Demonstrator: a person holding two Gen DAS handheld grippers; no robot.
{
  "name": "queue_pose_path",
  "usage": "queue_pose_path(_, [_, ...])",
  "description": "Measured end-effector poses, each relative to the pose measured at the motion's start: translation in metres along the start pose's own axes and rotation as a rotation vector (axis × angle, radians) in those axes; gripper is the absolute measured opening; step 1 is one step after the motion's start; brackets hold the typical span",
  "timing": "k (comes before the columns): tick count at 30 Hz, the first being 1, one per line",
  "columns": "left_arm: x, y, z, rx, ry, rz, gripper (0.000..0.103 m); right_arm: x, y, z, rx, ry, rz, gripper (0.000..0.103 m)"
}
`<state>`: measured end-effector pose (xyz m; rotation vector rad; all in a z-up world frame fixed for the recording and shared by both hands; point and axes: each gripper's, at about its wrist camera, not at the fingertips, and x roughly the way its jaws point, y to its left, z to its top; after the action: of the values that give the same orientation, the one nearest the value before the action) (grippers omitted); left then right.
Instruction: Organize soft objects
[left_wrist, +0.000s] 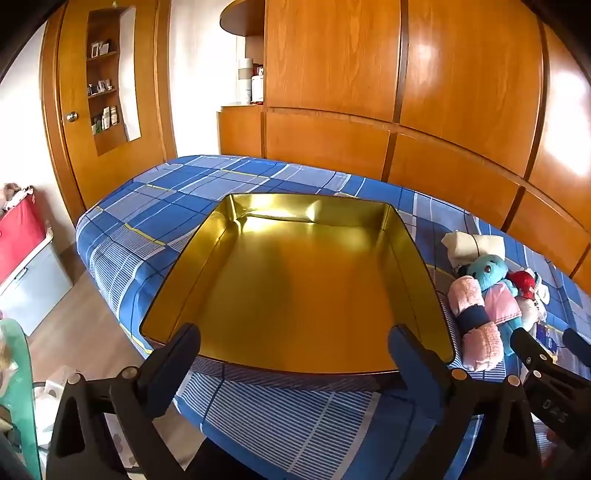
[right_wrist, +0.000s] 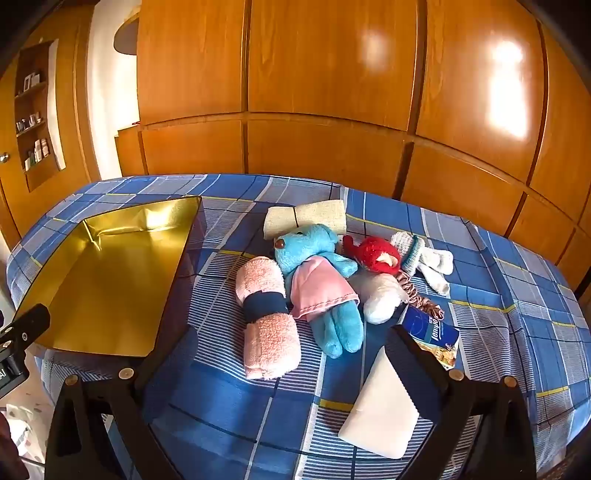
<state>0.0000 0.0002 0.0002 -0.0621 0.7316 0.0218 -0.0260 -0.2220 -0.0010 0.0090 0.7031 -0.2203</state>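
One gold tray (left_wrist: 295, 280) lies on the bed (right_wrist: 517, 295) with nothing inside.
Beside it lie one blue plush bear (right_wrist: 317, 280), one rolled pink towel (right_wrist: 267, 325), one white sponge (right_wrist: 380, 410). Left gripper (left_wrist: 293, 354) and right gripper (right_wrist: 284, 365) stand wide apart, holding nothing.

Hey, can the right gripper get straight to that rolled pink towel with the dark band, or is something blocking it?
Probably yes. The right gripper is open and empty, and the rolled pink towel lies just ahead on the bedspread, uncovered. Only the blue teddy bear crowds one side.
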Motion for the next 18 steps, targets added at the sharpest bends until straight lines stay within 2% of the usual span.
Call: queue_pose_path(18, [-0.003,-0.002,0.0,0.015,-0.009,0.009,0.102,-0.007,0.007,0.001,-0.017,-0.028,0.006,0.103])
